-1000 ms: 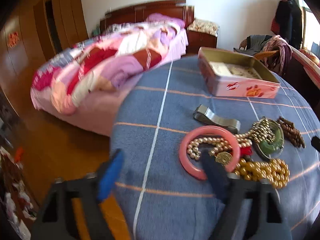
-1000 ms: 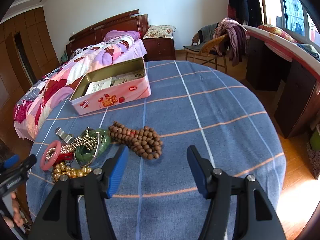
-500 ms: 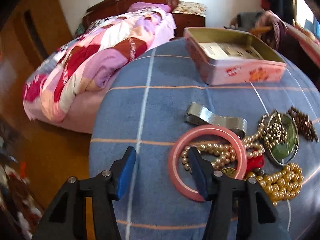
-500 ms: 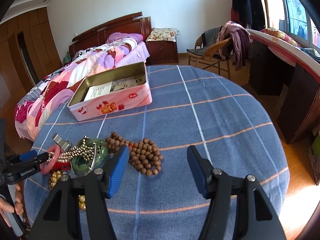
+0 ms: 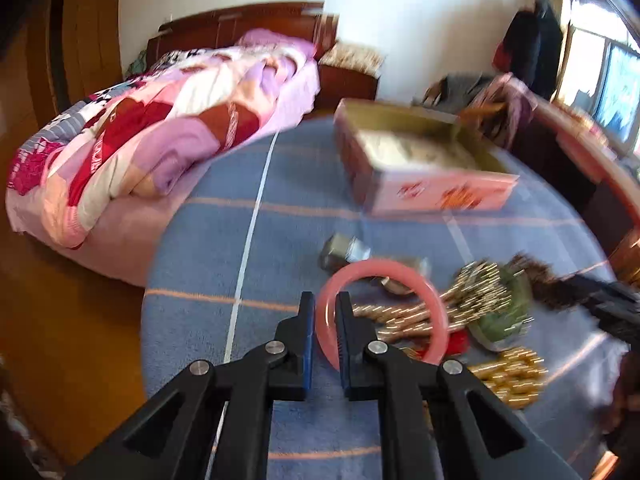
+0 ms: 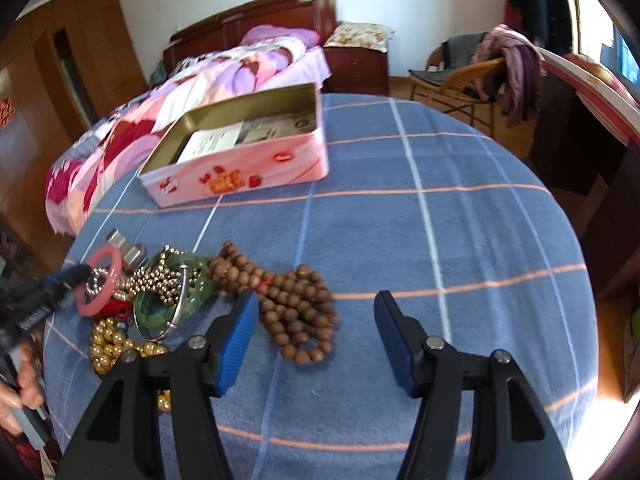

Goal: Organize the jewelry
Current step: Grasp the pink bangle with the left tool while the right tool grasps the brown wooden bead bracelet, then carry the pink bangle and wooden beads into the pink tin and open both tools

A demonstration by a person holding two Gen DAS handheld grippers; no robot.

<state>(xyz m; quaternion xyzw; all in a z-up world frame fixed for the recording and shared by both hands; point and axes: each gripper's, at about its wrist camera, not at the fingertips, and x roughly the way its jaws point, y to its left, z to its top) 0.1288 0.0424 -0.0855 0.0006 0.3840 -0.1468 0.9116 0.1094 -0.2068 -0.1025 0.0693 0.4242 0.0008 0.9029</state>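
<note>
My left gripper (image 5: 325,320) is shut on the rim of a pink bangle (image 5: 434,304), tilted up off the jewelry pile; it also shows in the right wrist view (image 6: 105,280). The pile holds a pearl strand (image 5: 404,316), a green jade bangle (image 6: 160,308), gold beads (image 6: 112,344), a silver watch band (image 6: 126,246) and brown wooden beads (image 6: 288,300). An open pink tin box (image 6: 248,168) stands further back on the table. My right gripper (image 6: 314,340) is open and empty, just right of the wooden beads.
The round table has a blue checked cloth (image 6: 440,240). A bed with a pink quilt (image 5: 140,152) lies beyond the table's left edge. A chair with clothes (image 6: 480,76) and a dark desk (image 6: 580,120) stand at the right.
My left gripper closed on the pink bangle's rim and lifted it on edge. My right gripper moved forward toward the wooden beads and stayed open.
</note>
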